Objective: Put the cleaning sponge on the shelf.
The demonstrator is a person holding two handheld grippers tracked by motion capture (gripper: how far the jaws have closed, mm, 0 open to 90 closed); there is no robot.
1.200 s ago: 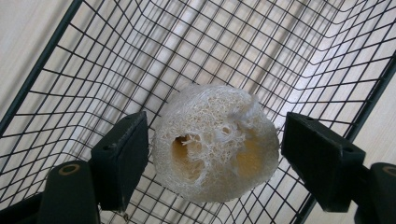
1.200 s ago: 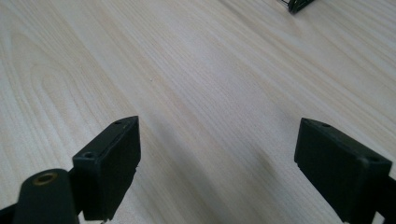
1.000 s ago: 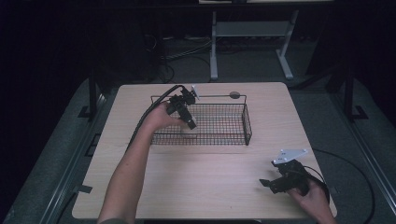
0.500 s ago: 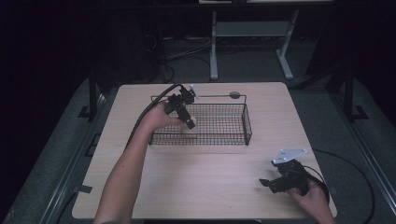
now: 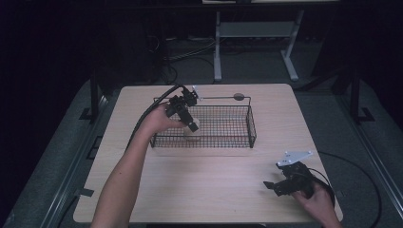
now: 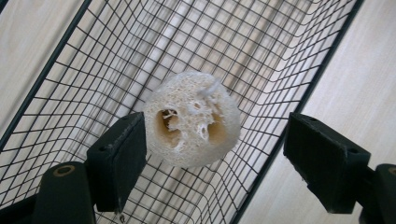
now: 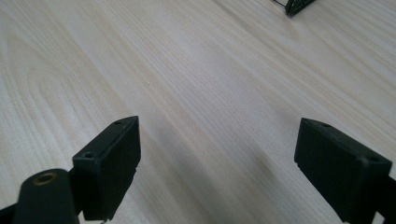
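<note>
A pale round loofah slice (image 6: pixel 191 119) with holes through its middle lies inside the black wire basket (image 6: pixel 280 46). My left gripper (image 6: pixel 215 130) is open around it; the loofah rests against the left jaw, with a wide gap to the right jaw. In the high view, the left gripper (image 5: pixel 191 124) reaches down into the left part of the basket (image 5: pixel 251 126), and the loofah (image 5: pixel 192 132) is a small white patch under it. My right gripper (image 5: pixel 272 186) is held low over the table's front right, open, with bare wood between its jaws (image 7: pixel 217 126).
A dark round-headed tool with a thin handle (image 5: pixel 239 96) lies behind the basket's back rim. The light wooden table (image 5: pixel 214 180) has dark floor around it. A white desk frame (image 5: pixel 256 33) stands beyond. A basket corner (image 7: pixel 292 5) shows far off.
The left gripper has dipped very slightly into the basket; the right hand and its gripper stay where they were.
</note>
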